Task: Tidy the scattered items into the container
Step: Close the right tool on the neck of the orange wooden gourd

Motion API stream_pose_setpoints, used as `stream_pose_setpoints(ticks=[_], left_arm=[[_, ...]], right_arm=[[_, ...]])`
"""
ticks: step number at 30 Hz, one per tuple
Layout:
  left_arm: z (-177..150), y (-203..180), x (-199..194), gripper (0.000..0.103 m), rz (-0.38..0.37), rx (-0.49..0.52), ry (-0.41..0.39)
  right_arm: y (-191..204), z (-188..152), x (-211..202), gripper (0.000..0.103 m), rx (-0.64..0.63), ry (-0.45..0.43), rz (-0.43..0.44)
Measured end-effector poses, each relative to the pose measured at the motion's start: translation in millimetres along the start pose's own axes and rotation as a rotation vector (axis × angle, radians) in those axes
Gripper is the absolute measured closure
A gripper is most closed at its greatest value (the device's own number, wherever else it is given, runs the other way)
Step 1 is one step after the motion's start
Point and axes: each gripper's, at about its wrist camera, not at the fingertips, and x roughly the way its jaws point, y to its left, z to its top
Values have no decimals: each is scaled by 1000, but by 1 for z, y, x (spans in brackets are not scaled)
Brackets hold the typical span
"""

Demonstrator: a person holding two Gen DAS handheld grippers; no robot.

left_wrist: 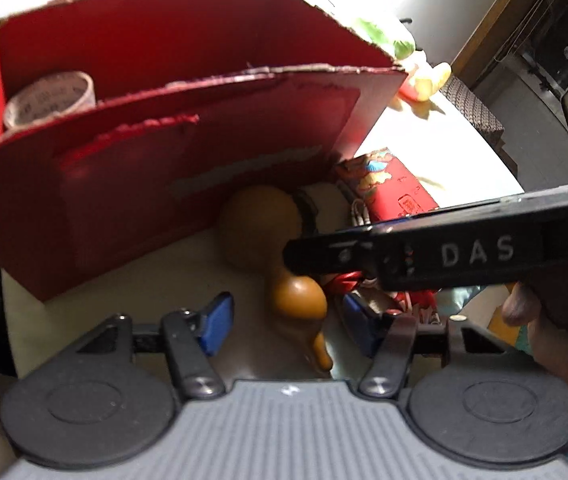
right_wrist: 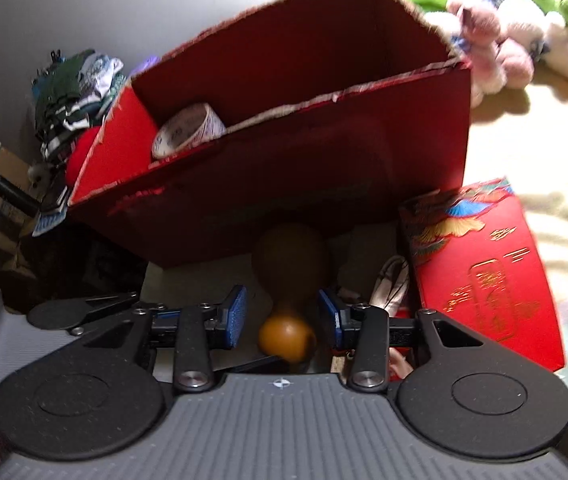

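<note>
Red cardboard box (left_wrist: 187, 152) is standing open-topped on a pale cloth surface (left_wrist: 123, 280), its torn upper edges ragged, with a roll of printed tape (left_wrist: 49, 98) lying inside against the left end. An orange-brown gourd (right_wrist: 288, 280) is lying on the cloth just in front of the box's near wall, its large bulb toward the box and its small bulb and stem toward the cameras.

Both grippers are angling down over the gourd. The left gripper (left_wrist: 284, 324) is holding its blue pads partly apart on either side of the small bulb; a gap is showing on each side, so the pads are not pressing on it. The right gripper (right_wrist: 281, 316) is likewise bracketing the gourd's narrow neck and small bulb with its jaws half apart; whether its pads are touching the gourd cannot be told.

In the left wrist view, the right gripper's black finger is reaching in from the right over the gourd's neck, a hand (left_wrist: 552, 340) visible behind it.

Just right of the gourd, a red packet with gold lettering (right_wrist: 484, 272) is lying on the cloth. Plush toys (right_wrist: 524, 28) are sitting beyond the box at the upper right.
</note>
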Motion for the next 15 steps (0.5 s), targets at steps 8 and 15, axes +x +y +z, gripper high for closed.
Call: stream_pose_setpoints(ticks=[8,15], left_arm=[[3,5,15,47,3,-39,45],[0,9,14,55,-35,-67,40]], right_arm=[[4,-1,15,59,-30,55,-27],[8,1,35,61,-43,96,-67]])
